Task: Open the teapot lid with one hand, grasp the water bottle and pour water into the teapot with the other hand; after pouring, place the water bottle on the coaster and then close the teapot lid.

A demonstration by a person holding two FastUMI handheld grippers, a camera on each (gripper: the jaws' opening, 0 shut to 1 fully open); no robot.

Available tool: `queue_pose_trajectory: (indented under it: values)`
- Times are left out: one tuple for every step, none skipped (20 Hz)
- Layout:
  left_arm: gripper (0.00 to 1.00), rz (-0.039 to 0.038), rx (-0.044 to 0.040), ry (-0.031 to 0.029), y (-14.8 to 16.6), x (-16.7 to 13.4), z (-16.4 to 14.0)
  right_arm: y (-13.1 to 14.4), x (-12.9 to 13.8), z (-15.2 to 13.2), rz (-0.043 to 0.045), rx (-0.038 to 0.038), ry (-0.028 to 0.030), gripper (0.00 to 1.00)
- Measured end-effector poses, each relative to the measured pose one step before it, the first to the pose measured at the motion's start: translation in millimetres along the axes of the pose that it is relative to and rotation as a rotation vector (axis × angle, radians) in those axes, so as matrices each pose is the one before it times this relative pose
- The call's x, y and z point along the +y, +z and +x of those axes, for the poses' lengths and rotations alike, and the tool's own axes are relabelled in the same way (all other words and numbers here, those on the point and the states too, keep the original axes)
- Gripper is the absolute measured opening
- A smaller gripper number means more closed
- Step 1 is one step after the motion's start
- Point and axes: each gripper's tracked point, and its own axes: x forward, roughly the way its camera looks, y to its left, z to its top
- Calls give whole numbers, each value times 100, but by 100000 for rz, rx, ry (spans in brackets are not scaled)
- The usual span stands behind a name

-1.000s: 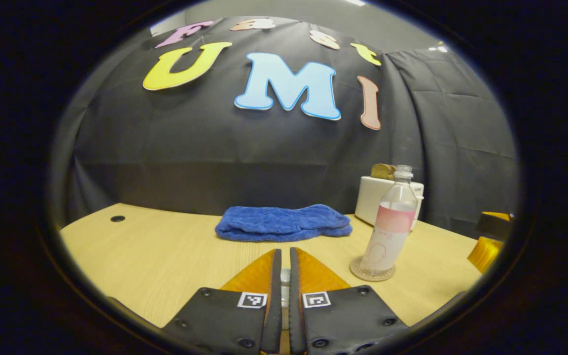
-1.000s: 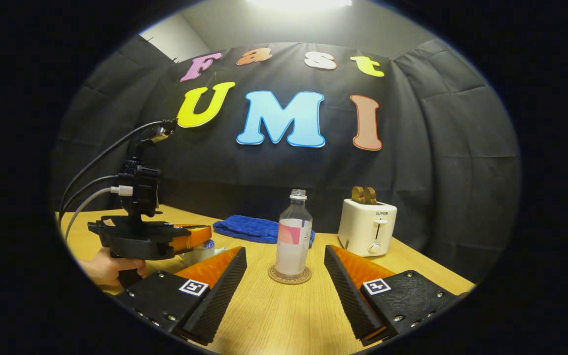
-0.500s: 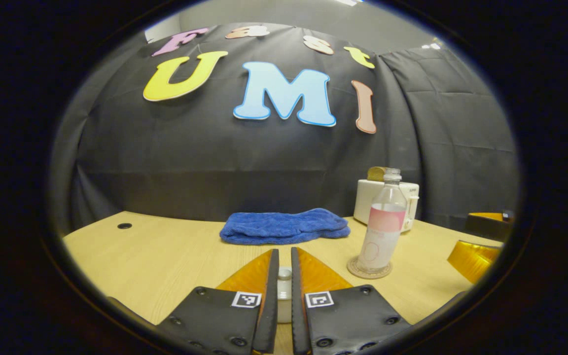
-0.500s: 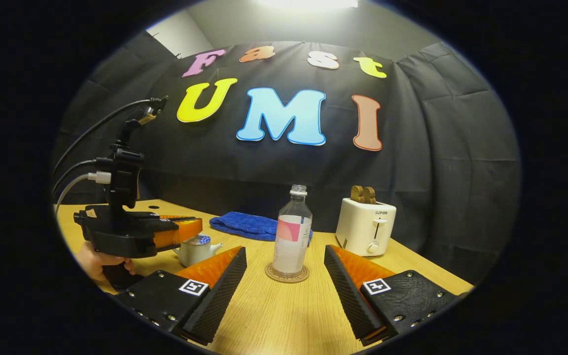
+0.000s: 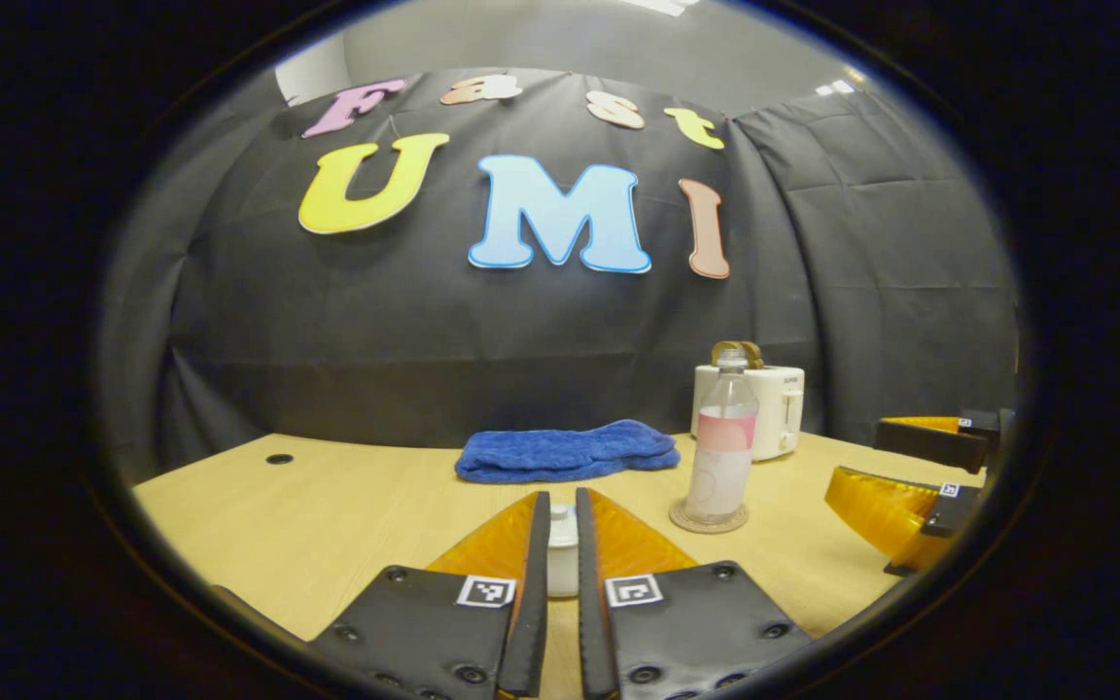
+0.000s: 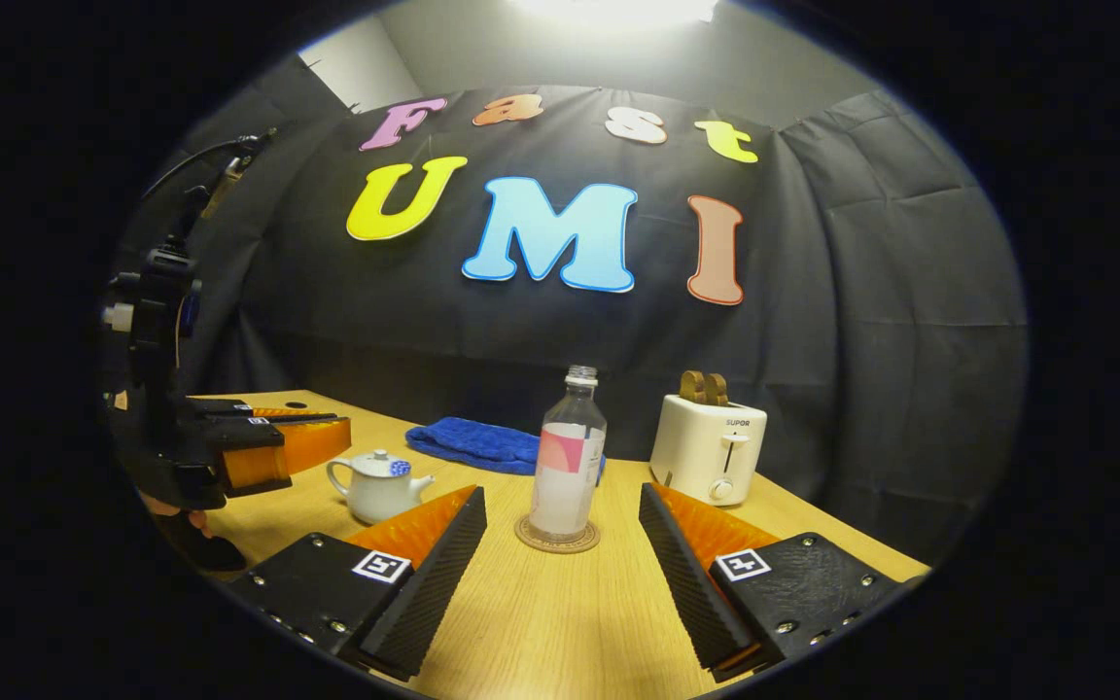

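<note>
The clear plastic water bottle with a pink label point(image 6: 568, 457) stands upright on a round cork coaster point(image 6: 556, 535) near the middle of the light wooden worktop point(image 6: 560, 622), its cap off as far as the right gripper view shows. The small white ceramic teapot point(image 6: 377, 484) sits to the bottle's left in that view, its lid with a blue-patterned knob resting in place on top. The right gripper point(image 6: 562, 544) hovers low over the worktop with its jaws spread wide, the bottle standing beyond the gap between them and touching neither finger. The left gripper point(image 5: 561, 544) points toward the back wall with its jaws drawn close together; a sliver of the white teapot point(image 5: 562, 549) shows in the narrow slot between the fingers, farther off, and I cannot tell from the left gripper view whether they touch anything. In the right gripper view the left gripper point(image 6: 312, 439) hangs just left of the teapot and apart from it. Behind the bottle lies a folded blue towel point(image 5: 568, 450), and to its right stands a white toaster point(image 6: 708, 449) with brown slices in its slots.
</note>
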Motion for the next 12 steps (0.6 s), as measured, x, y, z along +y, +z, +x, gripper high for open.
queue_pose_trajectory:
  values:
    - [27, -94, -698, -334, 67, -238, -1037, 50, 310, -914, 607, 168, 1003, 98]
    - [28, 261, -464, -61, 116, -280, -942, 282, 284, -967, 424, -157, 841, 99]
    - [28, 756, -336, 79, -104, -229, -1063, 276, 140, -995, 305, -217, 386, 99]
    - [28, 864, -220, -303, 28, -383, -1011, 484, 6, -1071, 360, -737, 188, 98]
    - [28, 901, -498, -317, -23, -420, -999, 680, 46, -931, 629, -1364, 102, 98]
    - [25, 704, -248, -184, 108, -364, -919, 610, 32, -829, 1038, -1086, 66, 98]
    - [25, 132, -264, -545, 91, -478, -801, 547, 143, -773, 904, -1268, 322, 98]
    - [28, -219, 265, -1037, -124, -379, -599, 479, 20, -722, 346, -943, -228, 98]
    - [27, 56, 171, -610, 237, -562, -449, 347, -142, -764, -471, -930, -566, 98]
    - [29, 233, -180, -125, 209, -332, -721, 147, -154, -539, -770, -288, -956, 98]
    - [30, -22, -648, 18, 441, -256, -611, -53, 11, -665, -587, -74, -576, 98]
    - [28, -358, -639, 195, 265, -324, -631, 11, 131, -552, -110, 36, 149, 98]
